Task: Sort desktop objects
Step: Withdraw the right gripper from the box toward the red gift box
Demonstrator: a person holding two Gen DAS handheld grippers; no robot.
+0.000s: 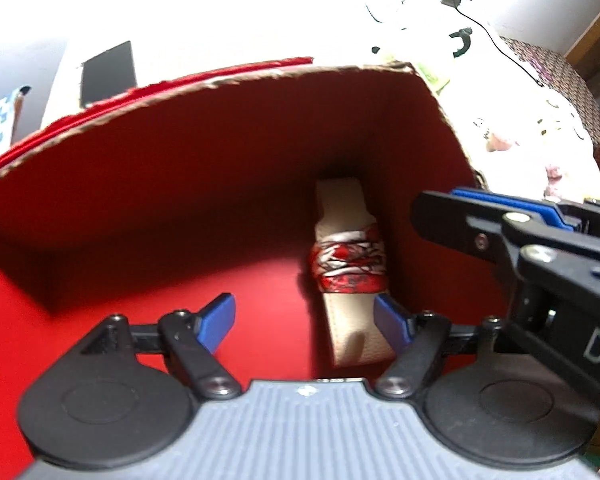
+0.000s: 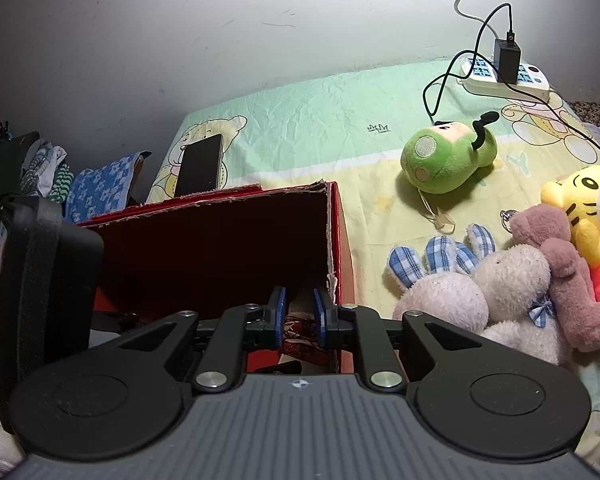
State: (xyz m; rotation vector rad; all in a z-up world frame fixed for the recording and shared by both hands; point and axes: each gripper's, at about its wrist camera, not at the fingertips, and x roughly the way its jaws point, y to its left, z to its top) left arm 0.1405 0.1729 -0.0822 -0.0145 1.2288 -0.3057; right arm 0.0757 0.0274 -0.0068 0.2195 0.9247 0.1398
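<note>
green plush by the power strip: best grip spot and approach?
Grip the green plush across its narrower rear body, by the black tail, not the wide round head. It lies on its side on the bedsheet, apart from the other toys, so come down from above, fingers straddling its long axis. The right gripper is nearer, but currently over the red box.

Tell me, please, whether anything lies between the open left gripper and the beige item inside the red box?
Nothing visible does: the left gripper is already inside the red box, and the beige item with its red patterned band lies just ahead, by the right-hand finger.
</note>
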